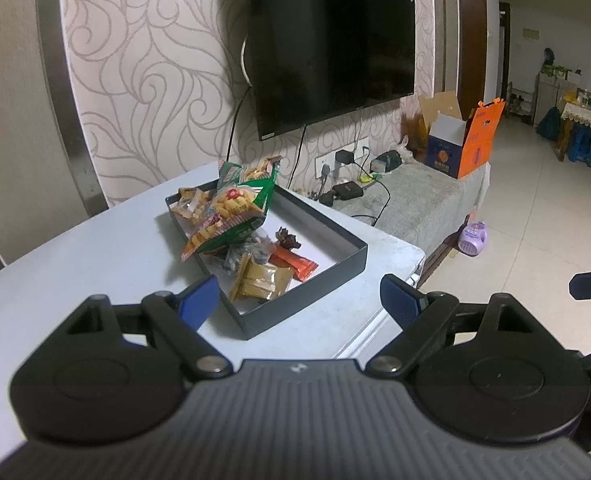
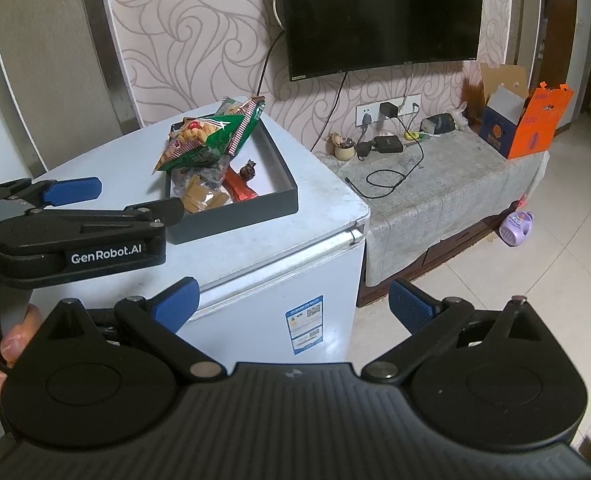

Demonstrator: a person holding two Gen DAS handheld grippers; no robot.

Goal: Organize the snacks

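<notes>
While both my hands hover short of the box, this is how things stand:

Left gripper (image 1: 299, 300): jaws spread wide with nothing between them; blue pads bare, hanging over the near edge of the white counter (image 1: 95, 264).
Right gripper (image 2: 291, 304): jaws likewise apart and empty, held off the counter's front corner, over the cabinet face and floor.
Left gripper seen from the right: it sits just to the left of my right gripper, nearer the box, one fingertip close to the box's near wall; whether it touches I cannot tell.
Box (image 1: 307, 304): dark, shallow, lidless, white inside, lying just ahead of the left gripper, between its fingers in that view.
Green bag (image 1: 235, 208): biggest snack, propped at the box's far left end, sticking up above the rim.
Tan packet (image 1: 261, 280): in the near corner of the box, closest to my left pad.
Orange packet (image 1: 295, 264): beside the tan one, to its right.
Dark wrapped sweet (image 1: 288, 238): beyond the orange packet, on the white floor of the box.
Right half of the box: bare.
Hand (image 2: 15, 340): fingers on the left gripper's handle.
</notes>
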